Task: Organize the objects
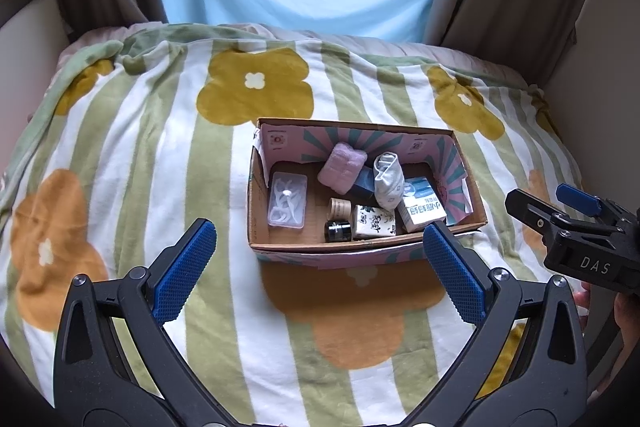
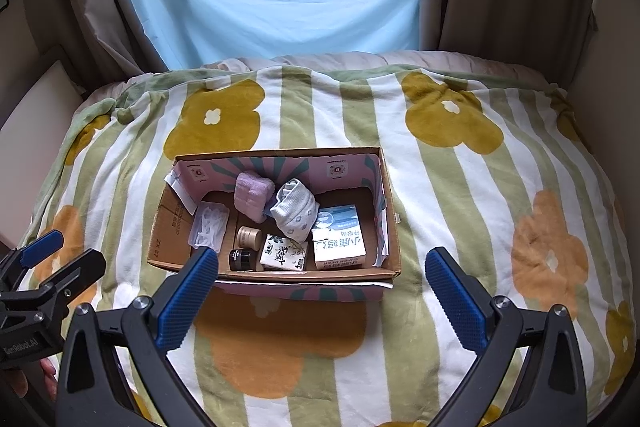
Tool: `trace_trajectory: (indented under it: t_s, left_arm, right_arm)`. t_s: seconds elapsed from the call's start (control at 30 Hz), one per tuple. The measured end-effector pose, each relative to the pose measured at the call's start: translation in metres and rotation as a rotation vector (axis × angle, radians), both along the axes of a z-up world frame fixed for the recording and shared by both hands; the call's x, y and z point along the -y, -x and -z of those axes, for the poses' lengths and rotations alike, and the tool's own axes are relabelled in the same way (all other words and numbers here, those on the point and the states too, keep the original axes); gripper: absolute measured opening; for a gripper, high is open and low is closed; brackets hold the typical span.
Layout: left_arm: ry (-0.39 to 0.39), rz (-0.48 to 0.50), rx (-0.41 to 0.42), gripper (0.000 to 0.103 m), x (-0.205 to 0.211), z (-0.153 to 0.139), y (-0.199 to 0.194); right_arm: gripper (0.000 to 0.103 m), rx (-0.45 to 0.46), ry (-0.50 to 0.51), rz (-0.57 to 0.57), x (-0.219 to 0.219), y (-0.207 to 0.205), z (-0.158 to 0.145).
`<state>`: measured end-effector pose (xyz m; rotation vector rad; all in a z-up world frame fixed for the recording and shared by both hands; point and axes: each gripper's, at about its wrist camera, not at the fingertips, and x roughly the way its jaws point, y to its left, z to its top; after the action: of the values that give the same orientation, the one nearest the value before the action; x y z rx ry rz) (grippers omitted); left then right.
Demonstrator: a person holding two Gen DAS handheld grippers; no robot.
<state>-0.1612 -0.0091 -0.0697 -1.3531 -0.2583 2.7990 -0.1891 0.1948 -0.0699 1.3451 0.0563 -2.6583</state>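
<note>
Blanket (image 2: 460, 195), flower-patterned, spread over bed; cardboard box (image 2: 394, 227) resting mid-blanket. Left claw (image 1: 320, 269) and right claw (image 2: 322, 293) both spread wide, empty, hovering near box's front edge. Inside box: white carton (image 2: 340, 247), rolled sock (image 2: 294, 211), pink cloth (image 2: 252, 197), clear plastic case (image 2: 208, 227), small black jar (image 2: 240, 259).

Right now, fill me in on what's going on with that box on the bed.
A person holds a gripper in each hand above a flowered blanket. The left gripper and right gripper both hang with jaws wide open, holding nothing. The cardboard box already holds a pink towel, rolled sock, milk carton, tissue pack, two small jars and a clear case.
</note>
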Motion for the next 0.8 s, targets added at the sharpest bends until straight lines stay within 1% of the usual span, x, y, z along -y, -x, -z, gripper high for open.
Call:
trace_trajectory:
  t_s: [0.37, 0.8]
  left_arm:
    - [0.004, 0.002, 0.004, 0.103, 0.003, 0.002, 0.002]
    - [0.008, 0.0, 0.002, 0.103, 0.002, 0.004, 0.007]
  right_arm:
    - [0.103, -0.004, -0.004, -0.002, 0.006, 0.003, -0.001]
    - [0.103, -0.001, -0.012, 0.003, 0.001, 0.01, 0.001]
